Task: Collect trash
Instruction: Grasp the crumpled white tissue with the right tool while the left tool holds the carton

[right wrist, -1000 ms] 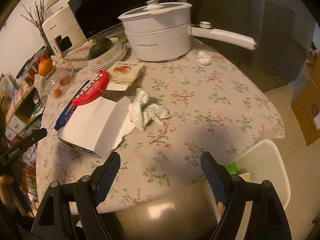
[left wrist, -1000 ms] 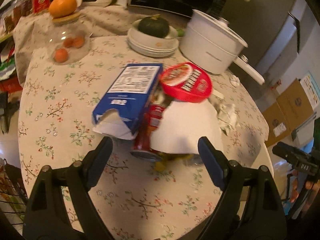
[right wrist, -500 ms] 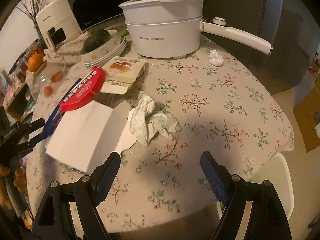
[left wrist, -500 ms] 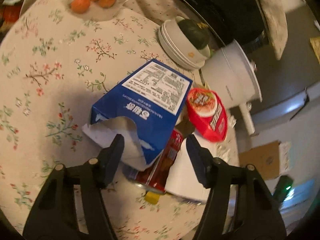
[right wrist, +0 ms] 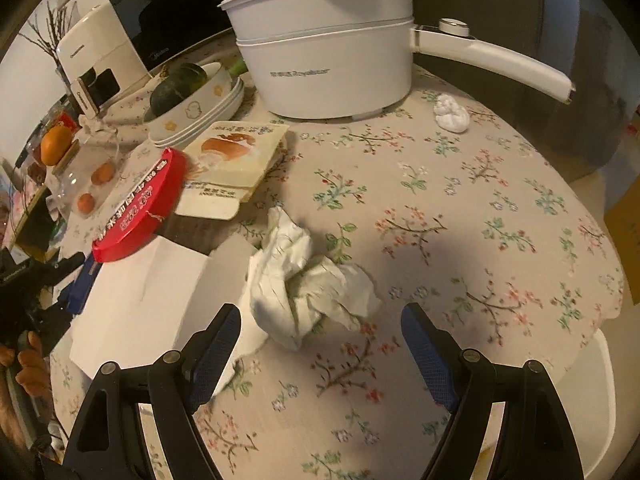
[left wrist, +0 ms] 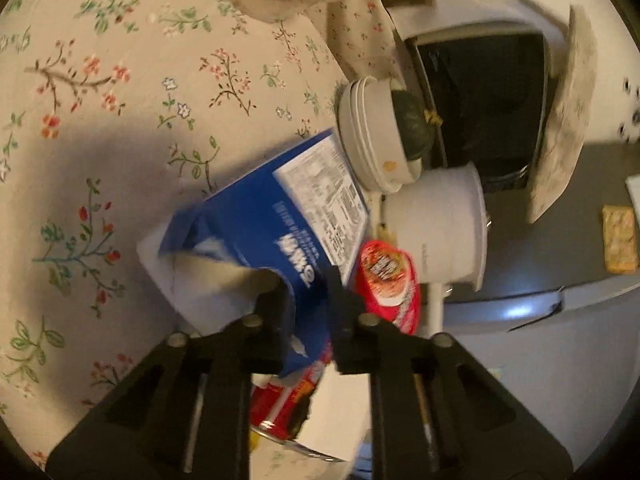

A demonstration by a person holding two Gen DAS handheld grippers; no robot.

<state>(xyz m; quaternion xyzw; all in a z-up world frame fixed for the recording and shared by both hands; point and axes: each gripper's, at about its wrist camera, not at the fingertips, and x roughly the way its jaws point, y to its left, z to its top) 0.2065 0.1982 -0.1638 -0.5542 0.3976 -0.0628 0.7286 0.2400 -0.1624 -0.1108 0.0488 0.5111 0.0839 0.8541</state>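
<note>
Bare tablecloth (right wrist: pixel 460 208) is left open right of the crumpled tissue (right wrist: pixel 308 284). Left side is blocked by white box (right wrist: pixel 148 300), red lid (right wrist: pixel 140 208); the back by white pot (right wrist: pixel 332 64).

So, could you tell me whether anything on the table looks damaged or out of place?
Yes. The blue carton lies on its side with its end torn open, gripped by the left tongs. A crumpled tissue sits loose on the tablecloth, and a red lid leans tilted on the pile.

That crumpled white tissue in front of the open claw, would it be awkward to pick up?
Probably not. The crumpled tissue looks soft and very light, so it should squash flat between the right claw pads. Its loose folds may trail or snag. It seems unlikely to roll or slide on the tablecloth.
</note>
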